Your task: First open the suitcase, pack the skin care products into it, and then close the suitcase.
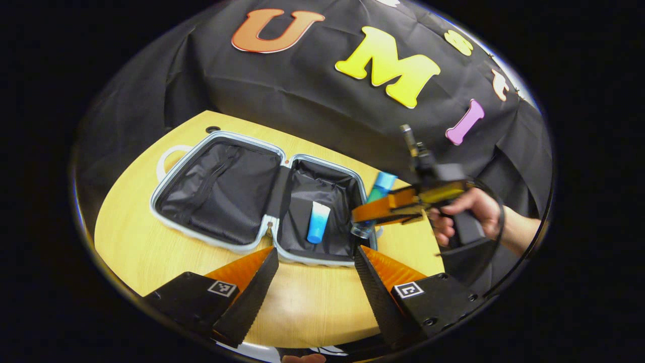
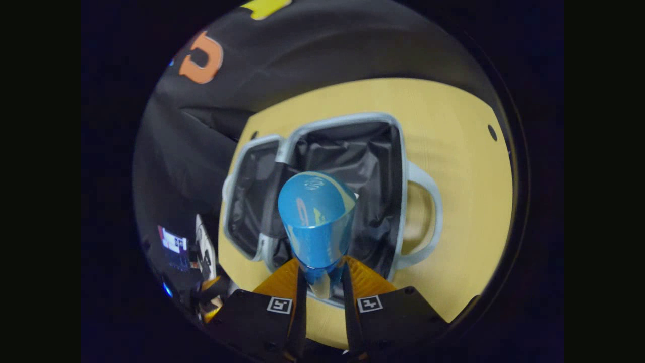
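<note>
Gripping a blue bottle (image 2: 316, 222) over the open suitcase (image 1: 237, 247), the right gripper (image 2: 322, 282) is pinching it | left gripper (image 1: 315, 272) fingers are hanging spread above the worktop (image 1: 146, 242) | a blue tube (image 1: 318, 222) is lying inside.

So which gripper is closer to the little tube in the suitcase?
Right. The right gripper holds a bottle just beside the tube; the left gripper hangs back over the table.

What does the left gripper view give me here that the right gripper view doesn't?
Left gripper view: the small white-and-blue tube lying in the suitcase, the hand holding the right gripper, and the left gripper open above the table.
Right gripper view: a close look at both fingers pressing on the blue bottle.
Both: the open suitcase and that bottle.
</note>
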The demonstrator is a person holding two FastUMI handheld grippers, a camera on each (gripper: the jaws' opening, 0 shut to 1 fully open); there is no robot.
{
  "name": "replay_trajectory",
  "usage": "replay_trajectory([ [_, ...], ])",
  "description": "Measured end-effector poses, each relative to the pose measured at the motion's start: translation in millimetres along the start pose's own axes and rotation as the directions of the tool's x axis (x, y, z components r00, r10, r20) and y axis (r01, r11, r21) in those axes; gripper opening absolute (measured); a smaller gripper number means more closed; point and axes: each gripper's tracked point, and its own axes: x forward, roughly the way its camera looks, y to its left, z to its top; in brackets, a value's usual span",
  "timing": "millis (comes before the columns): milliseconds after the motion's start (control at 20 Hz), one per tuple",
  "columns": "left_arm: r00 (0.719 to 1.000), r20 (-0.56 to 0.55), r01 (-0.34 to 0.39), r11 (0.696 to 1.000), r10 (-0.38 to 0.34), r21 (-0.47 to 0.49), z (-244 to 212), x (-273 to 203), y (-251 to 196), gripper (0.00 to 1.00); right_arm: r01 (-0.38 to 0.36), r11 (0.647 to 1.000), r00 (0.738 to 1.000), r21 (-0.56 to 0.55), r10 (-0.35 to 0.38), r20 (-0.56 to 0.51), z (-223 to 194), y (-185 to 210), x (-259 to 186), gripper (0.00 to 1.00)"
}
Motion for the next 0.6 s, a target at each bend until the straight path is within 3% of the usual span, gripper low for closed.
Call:
replay_trajectory([
  [200,1.0,-0.011,-0.028,0.999,0.029,0.044,-27.0,-30.0,30.4,0.98,0.104,0.98,0.989,0.173,-0.083,-0.124,-7.0,-18.6,45.2,0.3],
  [600,0.99,0.055,-0.128,0.988,0.133,-0.086,0.2,-60.3,92.3,0.98,0.243,0.955,0.968,0.169,-0.227,-0.108,-0.7,-36.1,63.5,0.3],
])
